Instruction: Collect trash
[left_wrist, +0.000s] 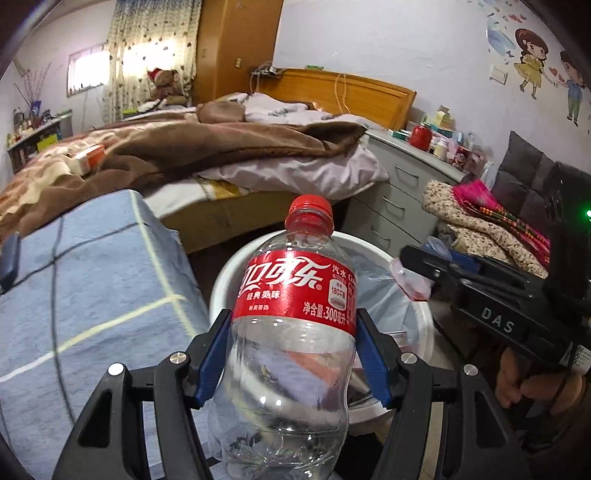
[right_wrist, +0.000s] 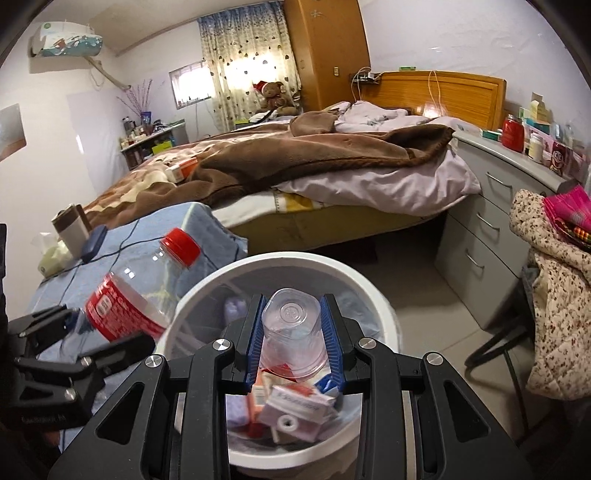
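My left gripper (left_wrist: 293, 325) is shut on an empty clear cola bottle (left_wrist: 291, 332) with a red label and red cap, held upright just before the white trash bin (left_wrist: 421, 314). The same bottle (right_wrist: 140, 291) shows at the left of the right wrist view, tilted over the bin's left rim. My right gripper (right_wrist: 293, 321) is shut on a clear plastic cup (right_wrist: 291, 332), bottom facing the camera, directly above the open white bin (right_wrist: 376, 295). Several small cartons (right_wrist: 291, 406) lie inside the bin. In the left wrist view the right gripper (left_wrist: 410, 266) holds the cup (left_wrist: 412, 282) over the bin's right side.
A small table with a blue checked cloth (right_wrist: 122, 251) stands left of the bin, bearing a cable, a dark case and tissues. Behind lies a bed (right_wrist: 314, 166) with brown blankets. Grey drawers (right_wrist: 491, 221) and a chair piled with clothes (right_wrist: 554, 277) stand right.
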